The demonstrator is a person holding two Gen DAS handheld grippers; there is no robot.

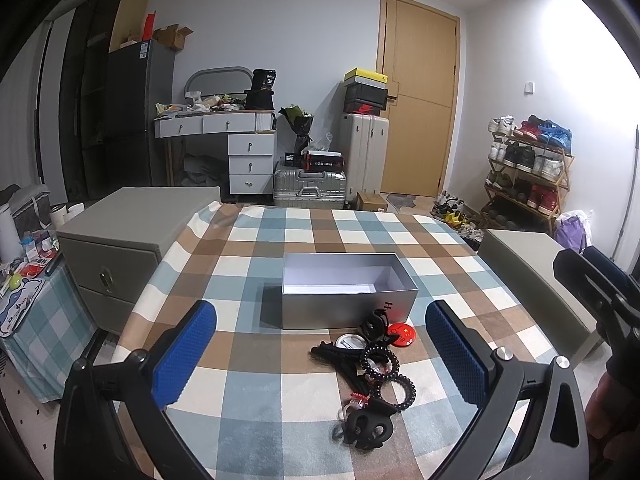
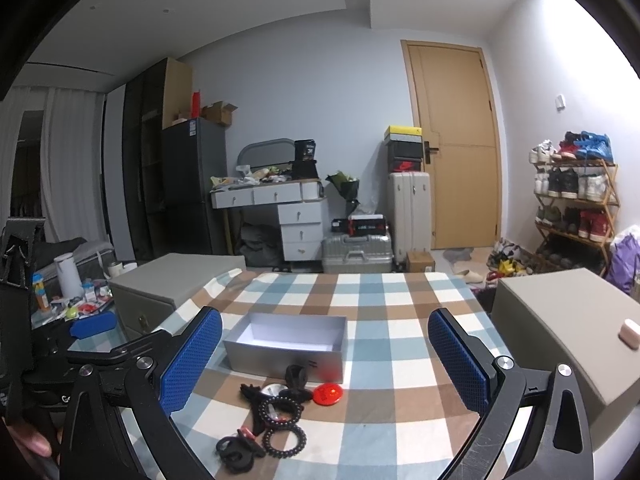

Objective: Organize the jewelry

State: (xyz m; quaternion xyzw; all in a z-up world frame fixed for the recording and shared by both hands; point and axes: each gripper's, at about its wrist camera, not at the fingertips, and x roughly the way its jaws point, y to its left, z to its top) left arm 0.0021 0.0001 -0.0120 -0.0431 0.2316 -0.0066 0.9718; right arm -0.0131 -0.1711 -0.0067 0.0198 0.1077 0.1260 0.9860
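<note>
Black accessory pile tangled, pieces indistinct, just before empty silver box; left gripper and right gripper both spread wide, holding nothing, bare checked cloth around.

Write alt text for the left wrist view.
An open claw with blue pads hovers over a pile of black hair accessories on a checked tablecloth. Behind the pile sits an empty silver box, a red round badge beside it.
</note>
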